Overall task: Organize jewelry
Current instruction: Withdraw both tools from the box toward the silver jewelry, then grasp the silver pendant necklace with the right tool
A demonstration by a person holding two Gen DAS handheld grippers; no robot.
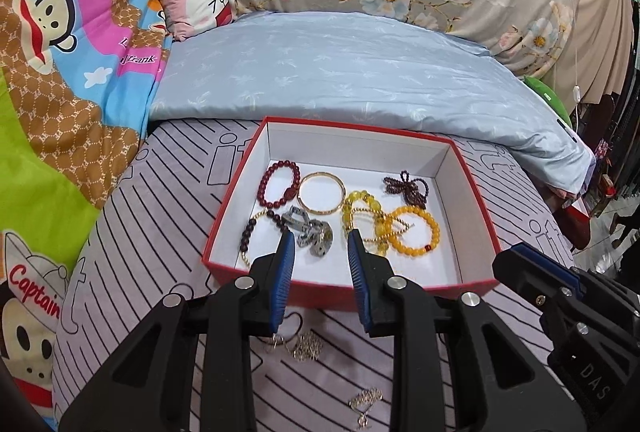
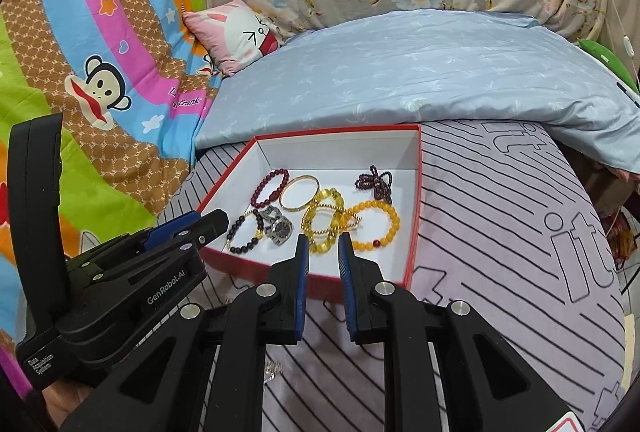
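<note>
Nearest, on the striped grey bedsheet (image 1: 168,168): two small tangles of thin gold-coloured chain, one (image 1: 306,344) just below the left gripper (image 1: 321,244), the other (image 1: 364,402) nearer the lower edge; both outside the box, neither held. Left gripper fingers a little apart, nothing between the blue ribbed pads (image 1: 285,260). Right gripper (image 2: 323,246) likewise slightly parted and empty, hanging over the near wall of the box. Chains judged very light, limp, slippery, prone to snag and trail; best pinched at the densest clump, pads pressed into the soft sheet, not at a single strand. Next out: shallow red cardboard box with white lining (image 1: 474,192), open-topped, holding a dark red bead bracelet (image 1: 282,182), a plain gold bangle (image 1: 322,192), a steel-link wristwatch (image 1: 316,236), a dark-bead and gold bracelet (image 1: 252,232), overlapping yellow bead bracelets (image 1: 362,220), an orange bead bracelet (image 1: 414,228) and a bunched maroon bead strand (image 1: 406,186). Beads and bangle stiff and smooth, likely to roll; watch heaviest. Box walls low; bare white floor along the near and right sides, free to drop into. Box light, likely to shift if nudged. Beyond: folded pale blue quilt (image 1: 340,72) close behind the far wall, cartoon-print blanket (image 1: 60,72) to the left; open sheet to the right.
</note>
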